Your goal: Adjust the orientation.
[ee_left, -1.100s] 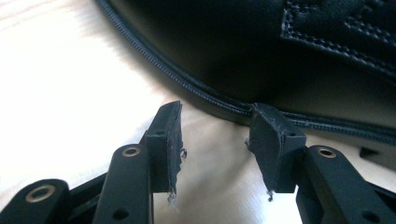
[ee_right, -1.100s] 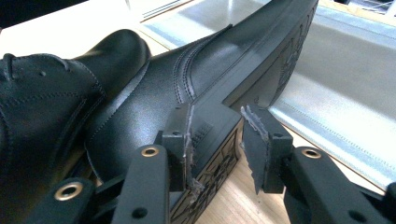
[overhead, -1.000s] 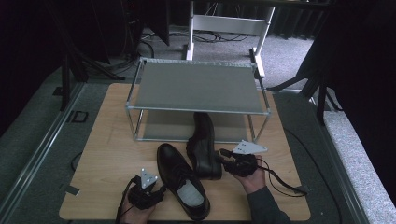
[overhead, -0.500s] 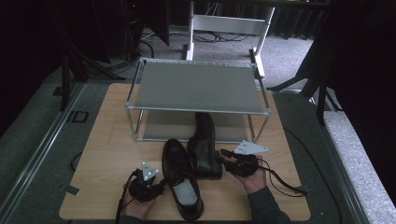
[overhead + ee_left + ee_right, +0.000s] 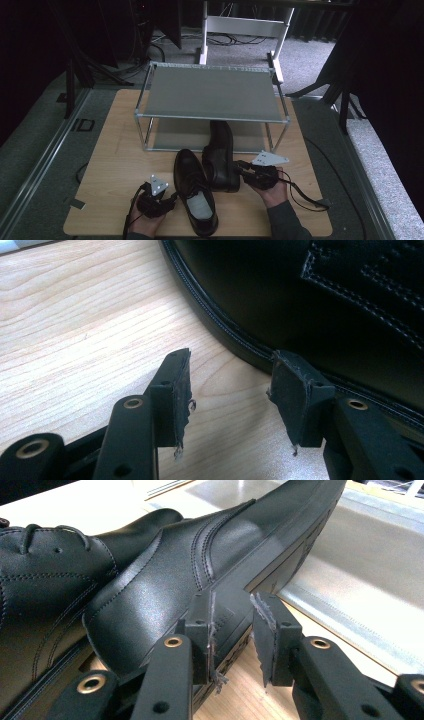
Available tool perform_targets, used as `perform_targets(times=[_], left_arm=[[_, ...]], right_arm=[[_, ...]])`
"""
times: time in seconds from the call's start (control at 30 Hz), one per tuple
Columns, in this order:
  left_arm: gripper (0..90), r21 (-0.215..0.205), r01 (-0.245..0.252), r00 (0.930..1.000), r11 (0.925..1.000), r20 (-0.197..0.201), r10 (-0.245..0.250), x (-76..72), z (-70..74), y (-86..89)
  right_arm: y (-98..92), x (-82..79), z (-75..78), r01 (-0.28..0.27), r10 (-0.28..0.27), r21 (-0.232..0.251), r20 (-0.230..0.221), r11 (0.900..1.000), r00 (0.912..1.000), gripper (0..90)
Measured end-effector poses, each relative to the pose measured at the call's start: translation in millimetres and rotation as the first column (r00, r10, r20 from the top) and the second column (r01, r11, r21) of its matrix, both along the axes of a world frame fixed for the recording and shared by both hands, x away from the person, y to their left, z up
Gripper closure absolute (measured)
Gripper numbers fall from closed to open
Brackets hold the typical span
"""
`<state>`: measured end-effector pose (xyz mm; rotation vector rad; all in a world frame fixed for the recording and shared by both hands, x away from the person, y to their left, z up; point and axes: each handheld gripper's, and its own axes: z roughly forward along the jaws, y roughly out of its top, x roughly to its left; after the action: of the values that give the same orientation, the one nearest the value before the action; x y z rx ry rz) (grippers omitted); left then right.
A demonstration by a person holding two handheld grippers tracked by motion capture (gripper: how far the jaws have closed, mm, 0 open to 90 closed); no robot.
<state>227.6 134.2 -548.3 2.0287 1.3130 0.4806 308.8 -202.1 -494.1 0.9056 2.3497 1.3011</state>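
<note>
Shoes first: two black leather lace-ups on the wooden table (image 5: 115, 165), in front of the low metal rack (image 5: 210, 92). The left shoe (image 5: 195, 195) sits flat near the front edge, toe pointing away from me, pale insole showing. The right shoe (image 5: 221, 155) is tipped onto its side right beside it, toe poking in under the rack's top shelf, over the lower one.

My left gripper (image 5: 167, 200) sits just left of the left shoe. In the left gripper view its jaws are moderately apart and have just been opening; there's bare wood between them, and the right pad (image 5: 292, 395) is right up against the shoe's sole edge (image 5: 300, 300), though I can't tell if it actually touches. So nothing's held on that side.

My right gripper (image 5: 240, 167) is at the heel end of the tipped shoe. In the right gripper view the jaws are narrow and have just been closing, with a slim gap between the pads. The left pad (image 5: 202, 630) lies against the sole (image 5: 280, 545) near the heel, but the gap itself looks empty, so I'd say no grip.
</note>
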Motion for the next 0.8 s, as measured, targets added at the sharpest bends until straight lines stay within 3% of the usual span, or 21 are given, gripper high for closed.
perform_targets(times=[0.37, 0.47, 0.67, 0.8], left_arm=[[50.8, -0.005, 0.006, 1.0, 1.0, -0.001, -0.006, -0.8, -0.2, -1.2], [50.8, -0.009, 0.014, 0.9999, 0.9999, -0.002, -0.014, -2.0, -0.3, -2.4], [50.8, -0.008, 0.016, 0.9999, 0.9998, -0.006, -0.016, -1.5, -1.9, -4.3], [50.6, -0.008, 0.019, 0.9998, 0.9998, -0.006, -0.019, -1.8, -2.0, -4.1]], right_arm=[[-8.8, -3.0, -1.2, 0.018, -0.017, 0.005, -0.018, 1.0, 0.9997, 74.1], [-4.9, -4.1, 1.5, 0.03, -0.03, -0.024, -0.003, 0.999, 0.9995, 70.4], [8.5, -4.3, 0.4, 0.035, -0.035, -0.014, 0.015, 0.999, 0.9993, 57.3], [18.2, -2.5, 0.1, 0.027, -0.027, -0.027, 0.009, 0.999, 0.9996, 56.4]])
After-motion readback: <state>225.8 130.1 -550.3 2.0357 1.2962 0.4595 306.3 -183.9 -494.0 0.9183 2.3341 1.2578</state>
